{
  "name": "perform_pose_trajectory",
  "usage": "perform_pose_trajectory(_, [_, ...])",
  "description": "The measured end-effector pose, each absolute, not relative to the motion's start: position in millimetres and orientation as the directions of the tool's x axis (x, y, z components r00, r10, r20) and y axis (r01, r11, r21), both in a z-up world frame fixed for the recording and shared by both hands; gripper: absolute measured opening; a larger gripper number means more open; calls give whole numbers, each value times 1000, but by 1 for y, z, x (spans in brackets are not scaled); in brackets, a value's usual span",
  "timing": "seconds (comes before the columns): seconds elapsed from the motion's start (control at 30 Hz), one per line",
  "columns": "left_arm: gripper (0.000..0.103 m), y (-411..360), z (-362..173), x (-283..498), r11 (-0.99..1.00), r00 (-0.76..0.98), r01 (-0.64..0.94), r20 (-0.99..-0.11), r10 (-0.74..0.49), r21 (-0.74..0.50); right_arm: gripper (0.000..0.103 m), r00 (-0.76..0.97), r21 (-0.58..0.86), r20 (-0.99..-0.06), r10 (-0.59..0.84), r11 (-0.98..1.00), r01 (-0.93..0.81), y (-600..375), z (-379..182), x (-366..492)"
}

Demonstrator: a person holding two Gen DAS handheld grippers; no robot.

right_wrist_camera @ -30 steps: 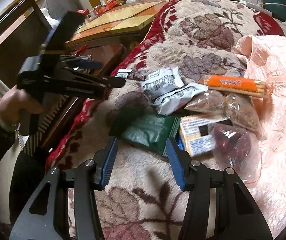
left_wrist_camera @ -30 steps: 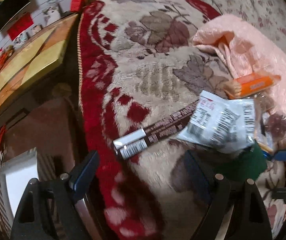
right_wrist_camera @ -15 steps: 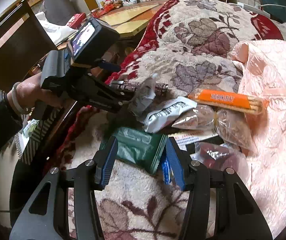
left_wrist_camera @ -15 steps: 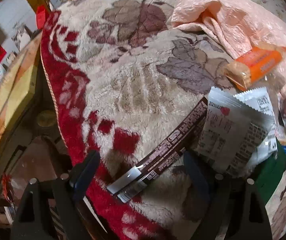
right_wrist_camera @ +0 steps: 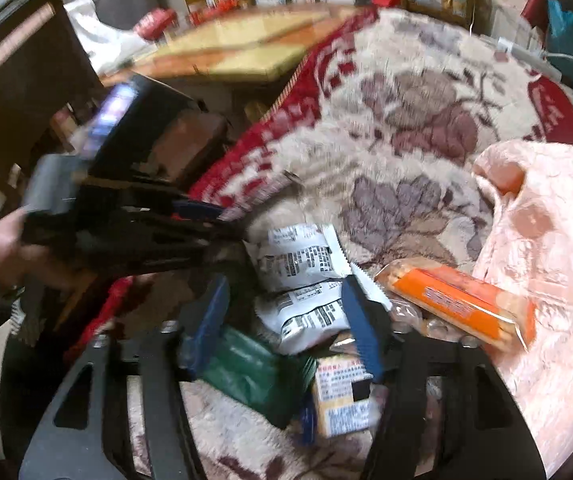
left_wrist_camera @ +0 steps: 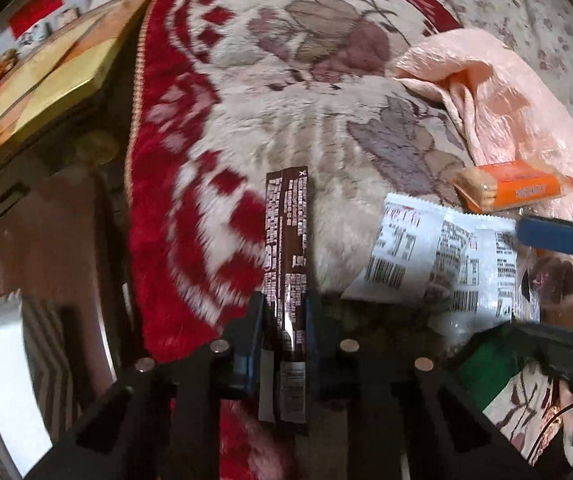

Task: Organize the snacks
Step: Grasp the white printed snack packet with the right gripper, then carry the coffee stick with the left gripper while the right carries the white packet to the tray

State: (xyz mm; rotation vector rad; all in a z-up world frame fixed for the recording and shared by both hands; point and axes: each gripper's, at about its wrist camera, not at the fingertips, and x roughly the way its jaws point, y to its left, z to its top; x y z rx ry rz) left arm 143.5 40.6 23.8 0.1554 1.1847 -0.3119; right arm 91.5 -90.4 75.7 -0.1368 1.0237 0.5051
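Note:
A long brown chocolate bar (left_wrist_camera: pixel 286 256) stands straight out from my left gripper (left_wrist_camera: pixel 284 308), which is shut on its near end above the red and cream blanket (left_wrist_camera: pixel 326 80). The right wrist view shows that gripper (right_wrist_camera: pixel 222 216) held by a hand (right_wrist_camera: pixel 2 256). My right gripper (right_wrist_camera: pixel 284 320) hovers over the snack pile with its jaws opening. Two white packets (right_wrist_camera: pixel 298 264) and a green packet (right_wrist_camera: pixel 254 372) lie below the gap, and neither pad presses on them. An orange biscuit pack (right_wrist_camera: pixel 462 300) lies to the right.
A yellow and white box (right_wrist_camera: pixel 342 396) and a clear bag of dark sweets (left_wrist_camera: pixel 550 280) lie in the pile. A crumpled pink cloth (right_wrist_camera: pixel 546 240) covers the right side. A wooden table (left_wrist_camera: pixel 46 72) stands beyond the blanket's red edge on the left.
My left gripper has closed on the brown bar, which now points straight away instead of lying slanted. My right gripper has moved forward over the pile, and its jaws stand wider.

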Motion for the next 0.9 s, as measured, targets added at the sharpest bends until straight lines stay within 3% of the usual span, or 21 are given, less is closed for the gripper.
perform_pose_trajectory(0.17, [14,54,21,133,980,358,198,-928,-103,-32,60,376,113,-878,296,892,-439,-78,61,108])
perform_pose_trajectory(0.43, [14,59,17,133,984,344,161,-930,-128,-76,60,311,21,-925,217,848,-530,-63,39,137])
perform_pose_trajectory(0.53, [16,59,19,138,983,342,163,-930,-136,-84,62,286,41,-928,239,828,-559,-62,38,145])
perform_pose_trajectory(0.7, [38,55,17,147,986,342,161,-935,-92,-38,65,280,4,-933,227,784,-621,-54,36,156])
perform_pose_trajectory(0.87, [37,63,15,154,988,331,124,-935,-130,-93,64,269,-14,-941,204,772,-635,-49,23,167])
perform_pose_trajectory(0.9, [31,63,15,153,988,334,127,-934,-129,-91,62,266,10,-938,224,783,-622,-51,22,169])
